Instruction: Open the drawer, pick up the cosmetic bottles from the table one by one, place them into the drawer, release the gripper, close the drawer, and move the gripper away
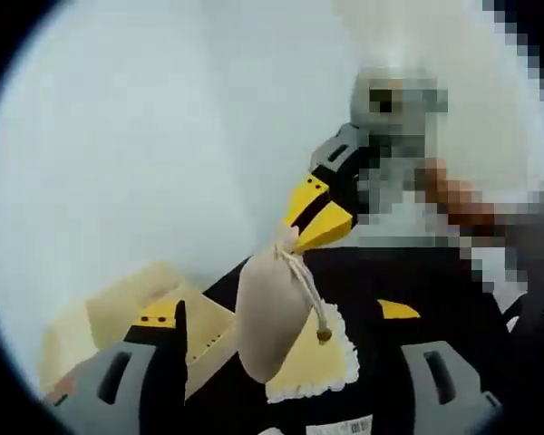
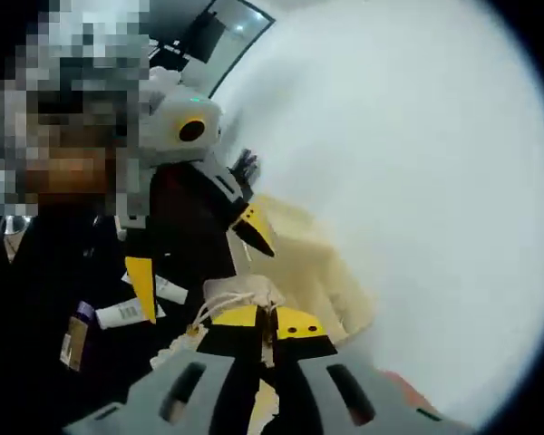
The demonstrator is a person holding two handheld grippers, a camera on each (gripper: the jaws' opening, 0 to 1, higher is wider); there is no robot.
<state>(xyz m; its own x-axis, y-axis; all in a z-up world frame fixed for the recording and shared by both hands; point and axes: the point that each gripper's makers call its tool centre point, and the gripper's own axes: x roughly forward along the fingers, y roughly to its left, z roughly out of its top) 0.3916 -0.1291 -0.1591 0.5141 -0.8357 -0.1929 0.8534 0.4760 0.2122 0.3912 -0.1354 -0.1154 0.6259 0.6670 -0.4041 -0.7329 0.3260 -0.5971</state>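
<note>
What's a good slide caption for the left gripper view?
The right gripper pinches the neck of a beige drawstring pouch, dangling it above a yellow lace-edged cloth on a dark surface.

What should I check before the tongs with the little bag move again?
1. Right tongs gripping the beige pouch: ok, shut on its gathered neck.
2. Pouch hanging free of the table: cannot tell, its bottom is hidden.
3. Left tongs free: ok, jaws wide apart, holding nothing.
4. Drawer open: cannot tell, the pale wooden box is blurred.
5. Bottles put away: not ok, white tubes lie on the table.
</note>
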